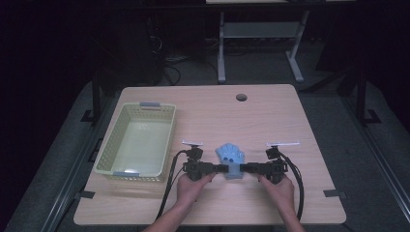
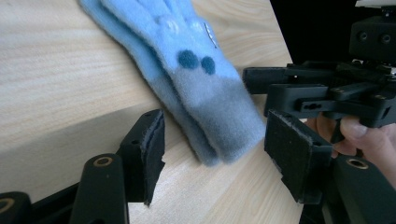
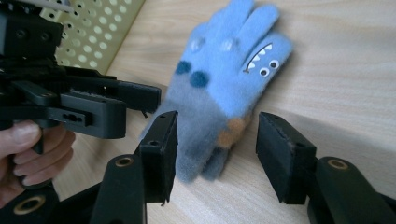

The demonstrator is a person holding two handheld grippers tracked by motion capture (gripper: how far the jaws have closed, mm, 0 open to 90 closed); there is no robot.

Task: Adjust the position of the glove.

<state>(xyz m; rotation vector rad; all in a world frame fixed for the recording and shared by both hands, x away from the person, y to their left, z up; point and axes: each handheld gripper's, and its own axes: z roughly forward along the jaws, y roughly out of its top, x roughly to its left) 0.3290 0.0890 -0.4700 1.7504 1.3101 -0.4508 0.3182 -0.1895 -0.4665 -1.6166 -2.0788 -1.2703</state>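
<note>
- While you lean in from the near edge, the table (image 1: 270,111) carries everything: pale wood, with a round hole (image 1: 241,97) near its far edge.
- Your basket (image 1: 161,140), yellow-green and perforated, sits on the left part of the table, well apart from the glove, with grey clips on its far and near rims.
- Your glove (image 1: 231,159) lies flat at the table's near middle, between the two grippers. It is light blue and fuzzy with a grey cuff, dark dots, and a small toothy face in the right gripper view (image 3: 229,88); its fingers point away from you.
- Your left gripper (image 2: 212,154) comes at the cuff from the left. Its jaws stand apart with the cuff end (image 2: 224,126) between them, and neither pad presses on it.
- Your right gripper (image 3: 217,154) comes at the same cuff from the right. Its jaws are also apart, straddling the cuff; the left pad lies just beside the fleece, and you have no grip on it.
</note>
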